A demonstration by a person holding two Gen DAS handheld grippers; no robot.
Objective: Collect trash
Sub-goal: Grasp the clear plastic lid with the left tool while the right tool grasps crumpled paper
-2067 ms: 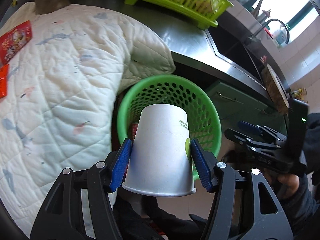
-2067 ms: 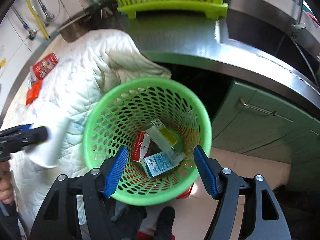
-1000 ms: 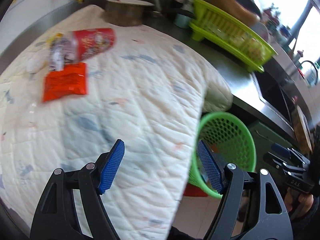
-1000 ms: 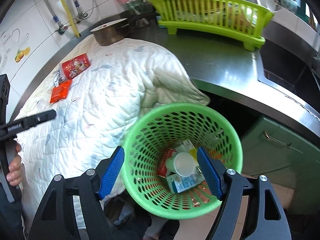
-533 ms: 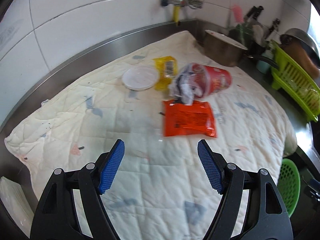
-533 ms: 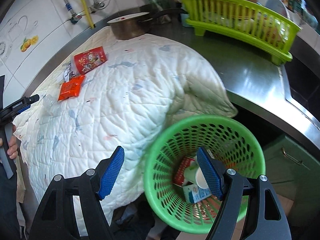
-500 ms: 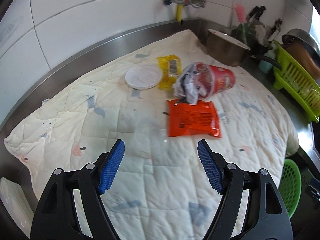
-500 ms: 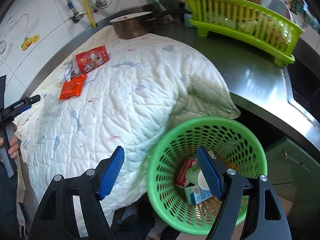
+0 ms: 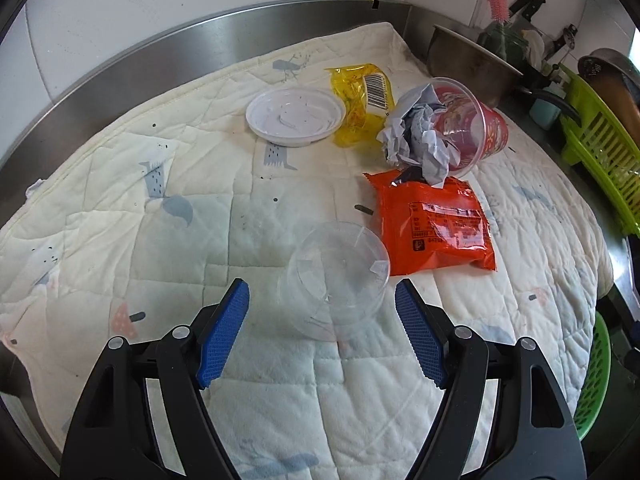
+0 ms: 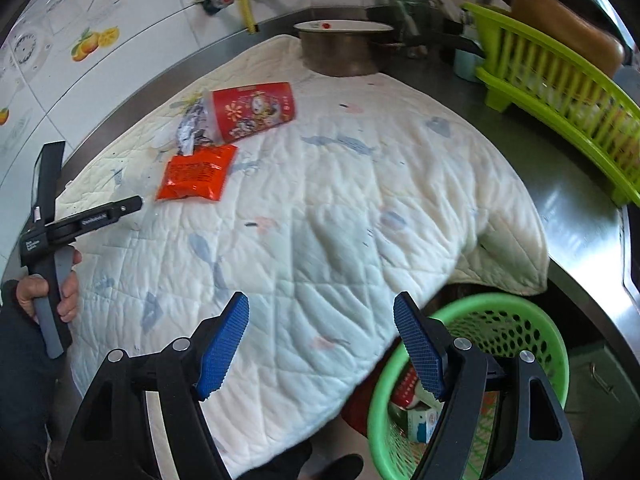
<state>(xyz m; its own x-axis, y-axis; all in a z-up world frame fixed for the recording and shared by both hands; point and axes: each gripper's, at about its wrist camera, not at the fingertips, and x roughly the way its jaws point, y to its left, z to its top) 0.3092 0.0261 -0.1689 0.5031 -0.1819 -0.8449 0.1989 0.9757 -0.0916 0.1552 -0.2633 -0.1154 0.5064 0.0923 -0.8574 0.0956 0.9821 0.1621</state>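
The left claw [image 9: 322, 334] is hanging with jaws apart, empty, lining up on the clear plastic lid [image 9: 338, 270] lying on the quilted table (likely the next pickup). The right claw [image 10: 320, 344] is waiting spread and empty near the green basket [image 10: 516, 320].

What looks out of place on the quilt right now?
Litter on the quilt: a red cup tipped on its side with crumpled paper spilling from its mouth, an orange wrapper, a yellow wrapper, a white lid and a clear lid. The quilt itself sags off the counter edge over the green basket.
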